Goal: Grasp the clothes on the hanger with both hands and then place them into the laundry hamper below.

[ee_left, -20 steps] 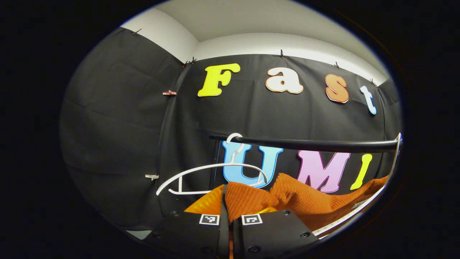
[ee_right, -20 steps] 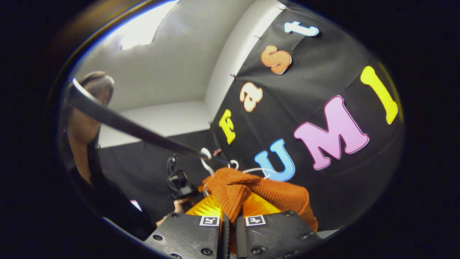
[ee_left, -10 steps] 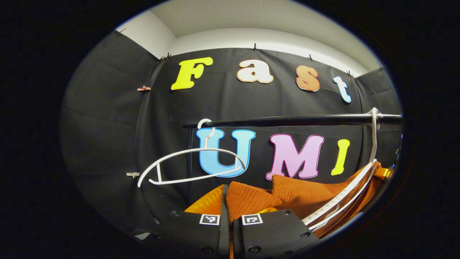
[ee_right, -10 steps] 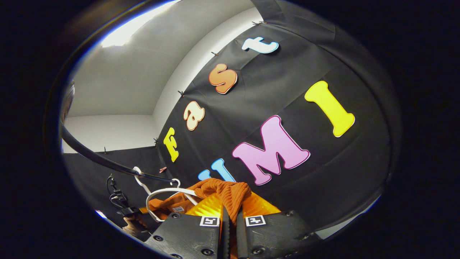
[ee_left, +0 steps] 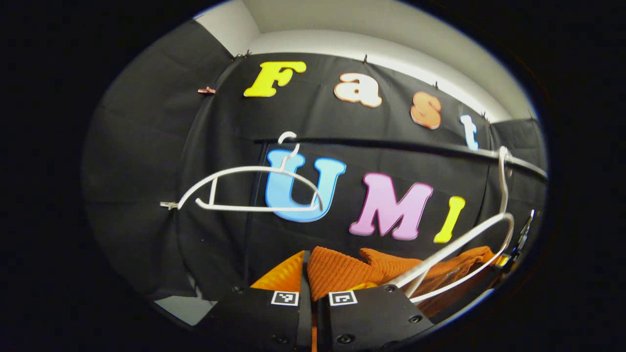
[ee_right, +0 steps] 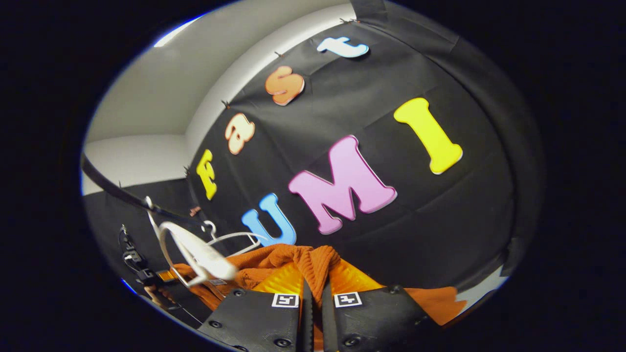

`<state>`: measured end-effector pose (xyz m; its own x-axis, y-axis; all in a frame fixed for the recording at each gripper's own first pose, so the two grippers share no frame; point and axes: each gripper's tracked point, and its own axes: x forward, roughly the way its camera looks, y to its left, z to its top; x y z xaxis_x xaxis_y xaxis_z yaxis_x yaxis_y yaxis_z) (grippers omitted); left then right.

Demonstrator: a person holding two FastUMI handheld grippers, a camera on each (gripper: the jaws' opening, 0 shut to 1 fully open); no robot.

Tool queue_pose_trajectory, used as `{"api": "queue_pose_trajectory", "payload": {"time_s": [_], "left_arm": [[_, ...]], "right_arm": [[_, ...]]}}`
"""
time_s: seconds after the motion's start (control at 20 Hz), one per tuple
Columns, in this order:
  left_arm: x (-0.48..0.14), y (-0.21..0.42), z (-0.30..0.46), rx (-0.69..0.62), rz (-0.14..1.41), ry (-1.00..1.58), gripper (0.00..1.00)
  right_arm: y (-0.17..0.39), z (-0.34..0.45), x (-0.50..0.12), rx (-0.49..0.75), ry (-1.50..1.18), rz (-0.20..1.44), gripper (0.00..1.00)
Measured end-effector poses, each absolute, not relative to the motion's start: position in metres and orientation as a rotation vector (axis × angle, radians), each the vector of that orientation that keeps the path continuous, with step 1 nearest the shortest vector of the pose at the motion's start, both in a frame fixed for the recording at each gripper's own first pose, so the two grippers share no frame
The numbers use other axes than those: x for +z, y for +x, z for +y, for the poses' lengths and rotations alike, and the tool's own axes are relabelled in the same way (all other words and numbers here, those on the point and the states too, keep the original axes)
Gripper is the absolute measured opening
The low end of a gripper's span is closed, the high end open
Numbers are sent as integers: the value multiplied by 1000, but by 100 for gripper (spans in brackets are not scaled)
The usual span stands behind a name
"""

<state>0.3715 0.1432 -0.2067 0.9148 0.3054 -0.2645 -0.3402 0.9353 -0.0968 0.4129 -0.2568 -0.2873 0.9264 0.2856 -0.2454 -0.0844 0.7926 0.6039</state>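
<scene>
Nearest in the left gripper view, the left gripper [ee_left: 311, 293] is clamped on a fold of the orange knit sweater [ee_left: 342, 268], the ribbed cloth bunched right between its fingers. Over in the right gripper view, the right gripper [ee_right: 313, 298] pinches another fold of the same sweater, jaws drawn together on it, the knit humped just ahead of the fingertips. So both ends are held, and the garment hangs slack between them.

A little farther, at the right of the left gripper view, the white hanger [ee_left: 459, 244] lies across the sweater, one arm touching the knit; whether cloth is hooked on it I cannot tell. The right gripper view shows it at near left, tilted, close to the orange cloth.

Farther back hangs the black rail [ee_left: 391, 144], with an empty hanger [ee_left: 244, 190] on its left end.

The hamper should be below. My read: the sweater looks nearly clear of its hanger. To do this step well, keep both grips firm, draw the cloth down and away from that hanger arm, lower both hands level, and open only once the bulk sits inside the hamper.
</scene>
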Motion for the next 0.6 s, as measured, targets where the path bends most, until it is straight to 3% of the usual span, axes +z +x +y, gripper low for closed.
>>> {"api": "queue_pose_trajectory", "payload": {"time_s": [0.35, 0.6], "left_arm": [[-262, 324, 150, 455, 356, -215, 7], [-325, 280, 128, 491, 537, -222, 8]], "right_arm": [[371, -214, -324, 244, 650, 481, 12], [329, -179, -362, 274, 659, 645, 12]]}}
